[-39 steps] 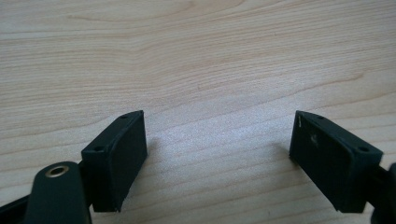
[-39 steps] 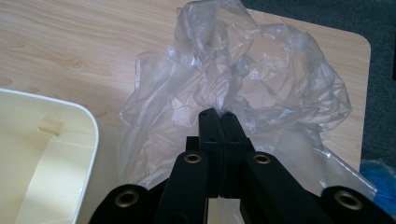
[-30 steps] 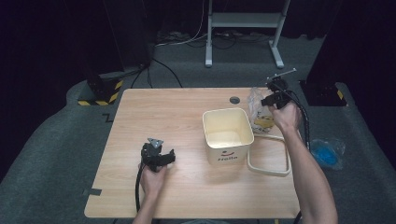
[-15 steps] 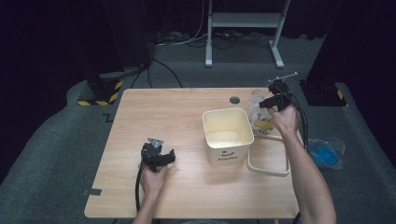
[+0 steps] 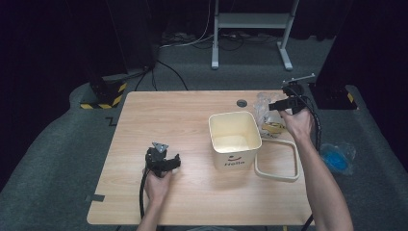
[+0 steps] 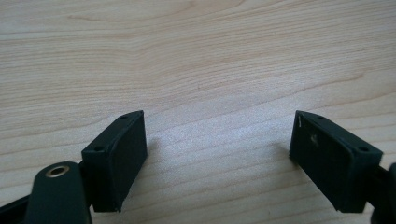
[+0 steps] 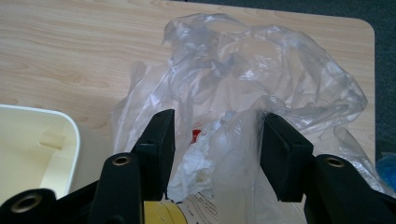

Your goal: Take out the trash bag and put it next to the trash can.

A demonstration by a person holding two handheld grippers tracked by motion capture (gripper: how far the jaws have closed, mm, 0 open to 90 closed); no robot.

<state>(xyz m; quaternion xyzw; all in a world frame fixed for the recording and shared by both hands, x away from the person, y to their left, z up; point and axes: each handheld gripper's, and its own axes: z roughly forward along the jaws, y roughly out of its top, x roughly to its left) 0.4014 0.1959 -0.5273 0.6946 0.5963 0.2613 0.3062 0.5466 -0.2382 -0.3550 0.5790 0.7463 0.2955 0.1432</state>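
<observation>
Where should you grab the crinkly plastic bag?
Best grab the bag at the bunched fold standing up between the right hand-held gripper's open jaws, coming from above. That ridge looks narrow enough to pinch; the rest spreads loose and flat on the table, beside the bin.

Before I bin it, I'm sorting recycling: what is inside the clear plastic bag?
Through the clear plastic bag show crumpled white paper and a small red bit; yellow printed packaging lies at its base. Folds and glare cover anything deeper.
</observation>
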